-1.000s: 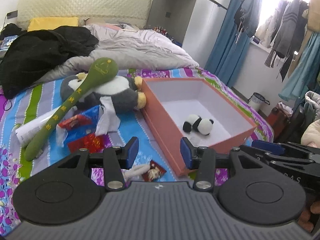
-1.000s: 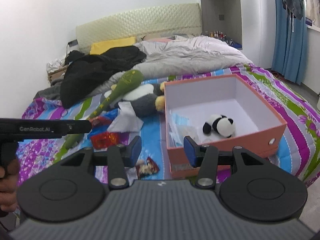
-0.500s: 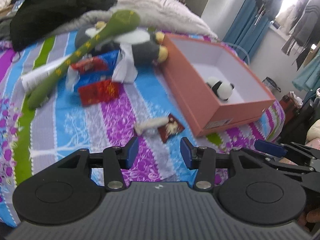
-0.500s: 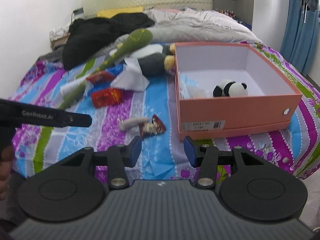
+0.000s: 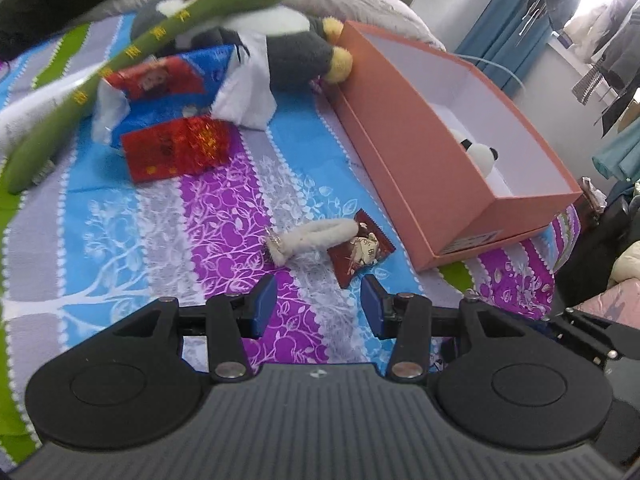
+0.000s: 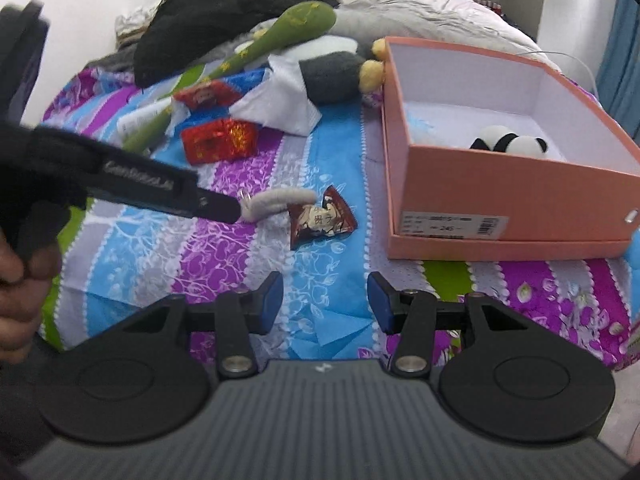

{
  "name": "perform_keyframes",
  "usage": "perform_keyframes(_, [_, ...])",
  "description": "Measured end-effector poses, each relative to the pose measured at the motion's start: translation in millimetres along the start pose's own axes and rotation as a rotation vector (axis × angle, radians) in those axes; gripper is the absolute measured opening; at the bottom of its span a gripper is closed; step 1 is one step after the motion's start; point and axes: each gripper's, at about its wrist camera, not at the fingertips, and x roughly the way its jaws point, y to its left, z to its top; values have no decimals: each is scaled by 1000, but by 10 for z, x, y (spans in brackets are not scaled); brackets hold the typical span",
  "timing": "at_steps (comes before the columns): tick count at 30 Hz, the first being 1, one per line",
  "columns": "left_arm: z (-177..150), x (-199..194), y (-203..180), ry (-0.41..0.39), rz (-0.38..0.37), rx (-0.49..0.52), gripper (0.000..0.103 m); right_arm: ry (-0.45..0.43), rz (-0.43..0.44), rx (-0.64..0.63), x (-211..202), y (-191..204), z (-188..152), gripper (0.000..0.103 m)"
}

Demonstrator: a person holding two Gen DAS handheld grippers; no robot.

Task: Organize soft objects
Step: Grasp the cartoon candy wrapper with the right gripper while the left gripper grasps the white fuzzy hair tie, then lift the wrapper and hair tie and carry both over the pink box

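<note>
Little of the sorting appears to be done: only a small panda toy (image 6: 510, 145) is seen inside the orange box (image 6: 508, 196), which is set on the striped bedspread (image 5: 224, 216). Left outside are a fluffy white keychain (image 5: 316, 236) lying just beside a dark red snack packet (image 5: 360, 252), a large grey and white plush (image 5: 288, 48) touching the box's far corner, a long green plush (image 5: 132, 60) laid across it, and red packets (image 5: 176, 148) near a white cloth (image 5: 252, 96). The left gripper (image 5: 318, 308) is held with its fingers apart and nothing between them, pointed toward the keychain, which is probably meant to be picked up next. The right gripper (image 6: 324, 300) is likewise spread and unloaded, held back near the bed's edge.
</note>
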Motion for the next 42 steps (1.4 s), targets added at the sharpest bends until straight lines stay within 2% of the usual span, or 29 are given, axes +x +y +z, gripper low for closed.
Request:
perform_keyframes(9, [137,346,41,32,36,19,52,-10,2,-25,359,2,106,49])
perform_keyframes(14, [233,488,50,44,69,31,61,-49,17,-76,542,47,224,49])
perform_keyframes(23, [290,805,229,93,65,-63,60,-31,51,-110,863,45,307,49])
perform_keyframes(24, [293,821,238,93,65,-69,58,-29,51,-114,884,46,308,48])
perform_keyframes(29, [325,861,256,90,68,-79,33,-14,64,-138,985,58,328,47])
perform_keyframes(31, [333,873,261,87,68,-88,28,-3,54,-145,1041,78,318,47])
perform_keyframes(42, [280,743,223,55,75,-92,23,-11,27,-150,1013,133,322,40])
